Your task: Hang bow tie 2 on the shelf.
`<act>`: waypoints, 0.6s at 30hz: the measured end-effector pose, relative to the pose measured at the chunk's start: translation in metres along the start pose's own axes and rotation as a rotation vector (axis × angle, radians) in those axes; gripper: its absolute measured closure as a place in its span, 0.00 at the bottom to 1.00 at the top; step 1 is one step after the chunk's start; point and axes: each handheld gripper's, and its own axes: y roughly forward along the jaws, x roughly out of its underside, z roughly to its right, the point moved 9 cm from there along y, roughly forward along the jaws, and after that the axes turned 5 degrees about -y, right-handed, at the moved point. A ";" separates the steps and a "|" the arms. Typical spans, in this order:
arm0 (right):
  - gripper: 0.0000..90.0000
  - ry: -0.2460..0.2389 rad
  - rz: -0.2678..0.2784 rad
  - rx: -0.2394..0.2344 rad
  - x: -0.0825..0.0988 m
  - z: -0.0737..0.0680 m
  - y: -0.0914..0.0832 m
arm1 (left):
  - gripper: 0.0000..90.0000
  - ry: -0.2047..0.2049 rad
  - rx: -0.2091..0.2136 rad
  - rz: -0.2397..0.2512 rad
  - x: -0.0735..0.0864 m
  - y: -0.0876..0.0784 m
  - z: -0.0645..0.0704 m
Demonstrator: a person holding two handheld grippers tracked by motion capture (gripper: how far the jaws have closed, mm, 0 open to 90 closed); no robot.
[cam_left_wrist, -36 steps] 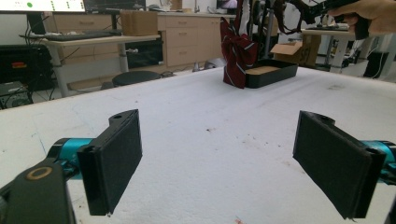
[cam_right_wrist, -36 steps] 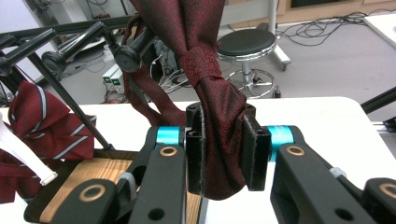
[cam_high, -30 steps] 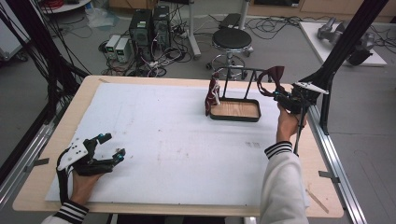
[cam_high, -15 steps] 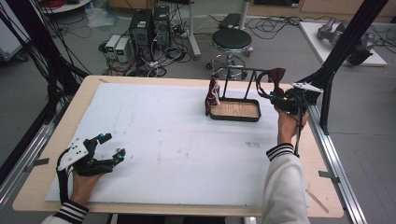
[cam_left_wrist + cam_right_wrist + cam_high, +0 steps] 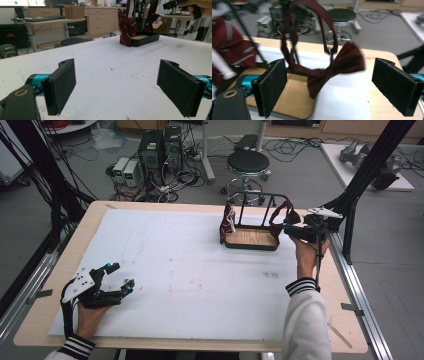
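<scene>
White sheeting covers the table (image 5: 165,265), where the dark red bow tie (image 5: 337,63) hangs by its strap from the black rack (image 5: 257,196) over the wooden tray (image 5: 250,239). Having just spread wide, the right claw (image 5: 342,85) grips nothing though the bow sits between its pads, so pulling back carelessly could snag the strap and drag it off; the left claw (image 5: 123,86) rests open and empty near the table's front corner.

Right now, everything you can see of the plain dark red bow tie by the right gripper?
The plain bow tie is dark maroon fabric with a pleated bow and a thin neck strap looped over the black rack's top bar. It hangs at the right end of the rack, bow tilted, above the wooden tray. The right gripper has just been opening; its jaws stand wide either side of the bow without pressing on it.
</scene>
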 end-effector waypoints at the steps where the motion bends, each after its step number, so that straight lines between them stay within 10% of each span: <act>1: 0.13 -0.009 0.004 -0.009 -0.001 -0.003 -0.002 | 0.18 0.000 -0.001 0.001 0.000 0.000 0.000; 18: 0.13 -0.065 0.126 -0.105 -0.008 -0.033 -0.053 | 0.18 0.000 -0.002 0.002 0.000 0.000 0.000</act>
